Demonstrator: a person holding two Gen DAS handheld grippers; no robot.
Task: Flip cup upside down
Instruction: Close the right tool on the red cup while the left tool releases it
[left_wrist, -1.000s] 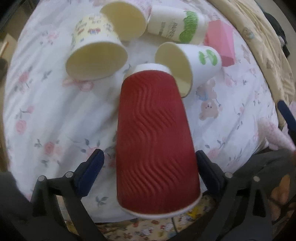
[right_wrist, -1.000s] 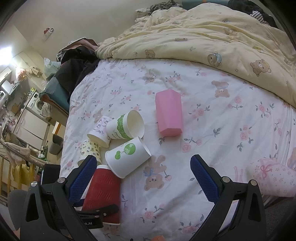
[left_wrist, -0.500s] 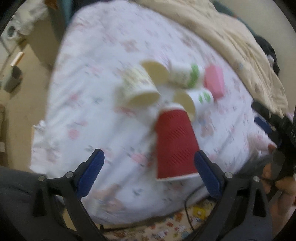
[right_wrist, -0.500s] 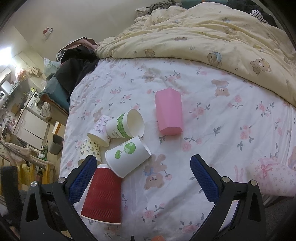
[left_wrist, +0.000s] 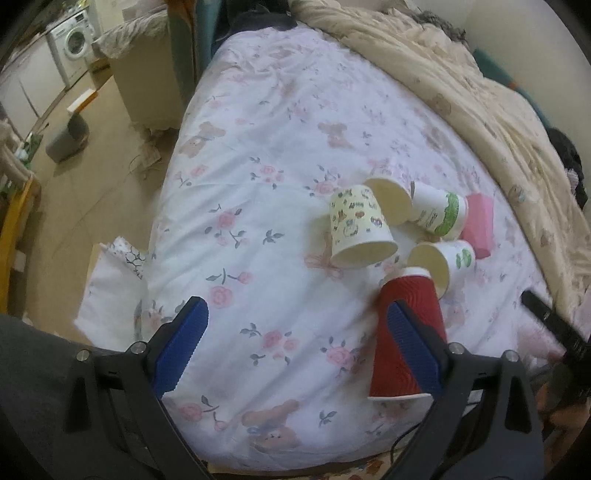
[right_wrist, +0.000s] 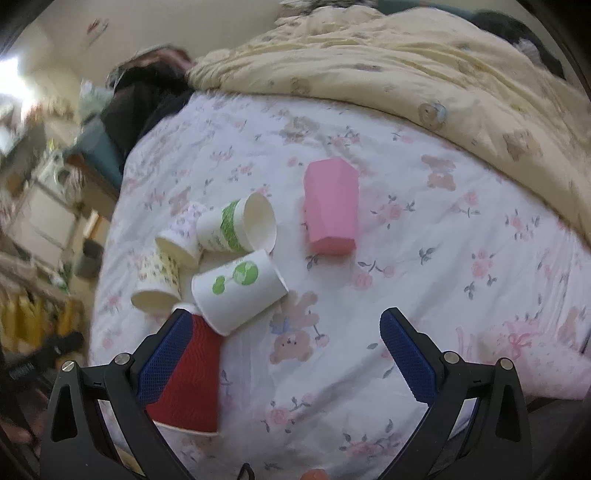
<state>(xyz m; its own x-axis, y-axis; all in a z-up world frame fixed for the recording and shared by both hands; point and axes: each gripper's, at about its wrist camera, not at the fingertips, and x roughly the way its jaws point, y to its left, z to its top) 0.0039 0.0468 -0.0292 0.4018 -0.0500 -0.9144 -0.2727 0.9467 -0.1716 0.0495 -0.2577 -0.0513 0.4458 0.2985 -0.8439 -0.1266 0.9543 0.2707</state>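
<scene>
A red ribbed paper cup (left_wrist: 402, 325) stands upside down on the floral bed sheet near the front edge; it also shows in the right wrist view (right_wrist: 192, 376). My left gripper (left_wrist: 295, 350) is open and empty, pulled back, with the red cup behind its right finger. My right gripper (right_wrist: 284, 358) is open and empty above the sheet, with the red cup behind its left finger. Beyond the red cup lie several paper cups on their sides: a white one with green circles (right_wrist: 236, 291), one with a green band (right_wrist: 236, 225) and a cartoon-print one (left_wrist: 358, 225).
A pink cup (right_wrist: 332, 206) lies on its side further back. A yellow quilt (right_wrist: 406, 66) covers the far side of the bed. Dark clothes (right_wrist: 144, 96) lie at the bed's far left. The floor with a washing machine (left_wrist: 74, 37) is left of the bed.
My left gripper has let go of the red cup and drawn back up and left. The red cup stays upside down on the sheet. My right gripper has moved slightly.
</scene>
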